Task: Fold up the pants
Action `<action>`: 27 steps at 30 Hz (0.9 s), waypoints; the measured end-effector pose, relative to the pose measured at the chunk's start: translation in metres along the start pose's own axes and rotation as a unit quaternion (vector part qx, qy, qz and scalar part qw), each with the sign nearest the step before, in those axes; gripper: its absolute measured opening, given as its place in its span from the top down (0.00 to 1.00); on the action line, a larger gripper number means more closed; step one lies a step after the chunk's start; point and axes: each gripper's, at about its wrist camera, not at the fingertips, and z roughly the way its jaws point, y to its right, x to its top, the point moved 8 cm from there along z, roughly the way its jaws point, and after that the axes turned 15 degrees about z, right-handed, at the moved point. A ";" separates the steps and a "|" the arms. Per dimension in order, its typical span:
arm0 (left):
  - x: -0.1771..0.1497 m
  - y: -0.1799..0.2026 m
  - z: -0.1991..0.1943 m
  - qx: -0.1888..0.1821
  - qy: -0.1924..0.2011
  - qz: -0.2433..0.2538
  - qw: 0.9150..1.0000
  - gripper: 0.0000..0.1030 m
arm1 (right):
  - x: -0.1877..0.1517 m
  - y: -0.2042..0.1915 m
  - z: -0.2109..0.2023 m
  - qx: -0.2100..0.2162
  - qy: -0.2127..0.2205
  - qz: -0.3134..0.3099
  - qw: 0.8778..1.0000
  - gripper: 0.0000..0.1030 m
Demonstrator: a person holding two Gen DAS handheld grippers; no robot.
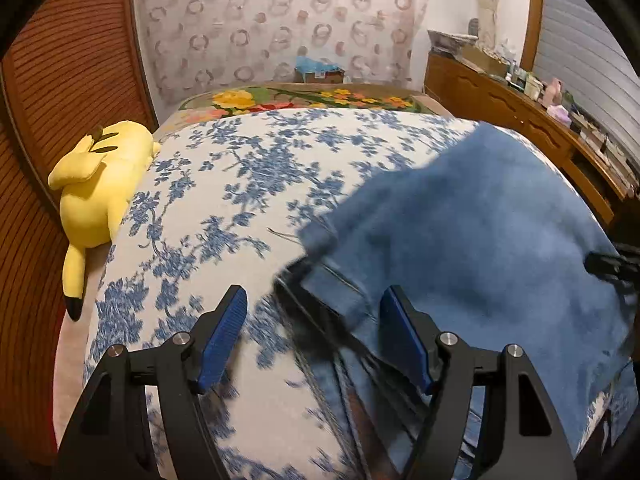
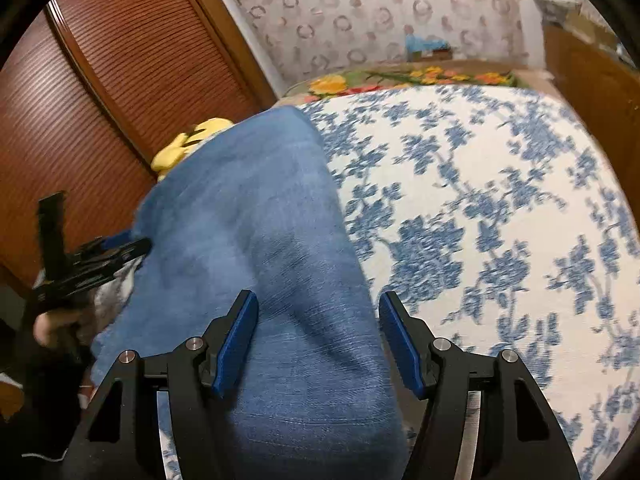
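Left wrist view shows the blue denim pants [image 1: 472,232] lying on the bed [image 1: 248,184], spread over its flower-print cover toward the right side, with a dark-edged corner of the fabric just ahead of the left gripper [image 1: 312,320]. That gripper has its blue pads apart and nothing clamped; the cloth edge lies below the gap, not pressed. In the right wrist view the right gripper [image 2: 318,328] also stands with its pads apart over the pants [image 2: 256,220], which run as a long band away from the camera; the pads do not press the fabric. The left gripper shows at the left edge there, held in a hand [image 2: 52,326].

Denim of this kind likely handles as a soft but fairly heavy cloth: it drapes and sags, holds a crease reasonably, and is not slippery or fragile. A pinch on a hem, waistband or folded edge should hold better than one on flat cloth, with each gripper taking a corner so the layer lifts evenly. A yellow plush toy [image 1: 100,184] lies at the bed's far left, well apart.
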 end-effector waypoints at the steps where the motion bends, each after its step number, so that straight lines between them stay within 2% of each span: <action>1: 0.001 -0.003 0.001 0.000 0.001 -0.002 1.000 0.30 | 0.000 -0.001 0.001 0.007 -0.003 -0.001 1.000 0.37; 2: 0.003 -0.005 0.002 -0.002 0.003 -0.003 1.000 0.30 | 0.000 -0.002 0.002 0.012 -0.005 -0.001 1.000 0.40; 4: 0.006 -0.008 0.005 -0.002 0.004 -0.004 1.000 0.30 | 0.001 -0.006 0.000 0.025 -0.006 -0.006 1.000 0.62; 5: 0.006 -0.009 0.005 -0.002 0.003 -0.004 1.000 0.30 | 0.002 -0.009 -0.001 0.035 -0.002 -0.010 0.999 0.80; 6: 0.007 -0.009 0.005 -0.002 0.003 -0.004 1.000 0.30 | 0.003 -0.013 -0.004 0.041 0.005 -0.016 0.999 0.86; 9: 0.008 -0.014 -0.008 0.001 0.013 -0.010 1.000 0.30 | 0.011 -0.039 -0.024 0.059 0.032 -0.043 0.997 0.90; 12: 0.012 -0.020 -0.032 -0.001 0.032 -0.015 0.999 0.30 | 0.016 -0.084 -0.043 0.081 0.054 -0.090 0.991 0.91; 15: 0.016 -0.034 -0.065 0.005 0.056 -0.020 0.998 0.30 | 0.007 -0.134 -0.053 0.110 0.059 -0.134 0.983 0.91; 18: 0.018 -0.052 -0.096 0.012 0.078 -0.029 0.996 0.30 | -0.015 -0.180 -0.042 0.141 0.035 -0.179 0.973 0.91; 21: 0.020 -0.067 -0.120 0.015 0.097 -0.039 0.994 0.30 | -0.049 -0.210 -0.018 0.163 -0.009 -0.212 0.964 0.91; 24: 0.022 -0.076 -0.135 0.018 0.111 -0.043 0.993 0.30 | -0.089 -0.222 0.016 0.163 -0.064 -0.237 0.955 0.92; 27: 0.018 -0.078 -0.128 0.021 0.104 -0.042 0.993 0.30 | -0.112 -0.214 0.044 0.147 -0.100 -0.241 0.954 0.92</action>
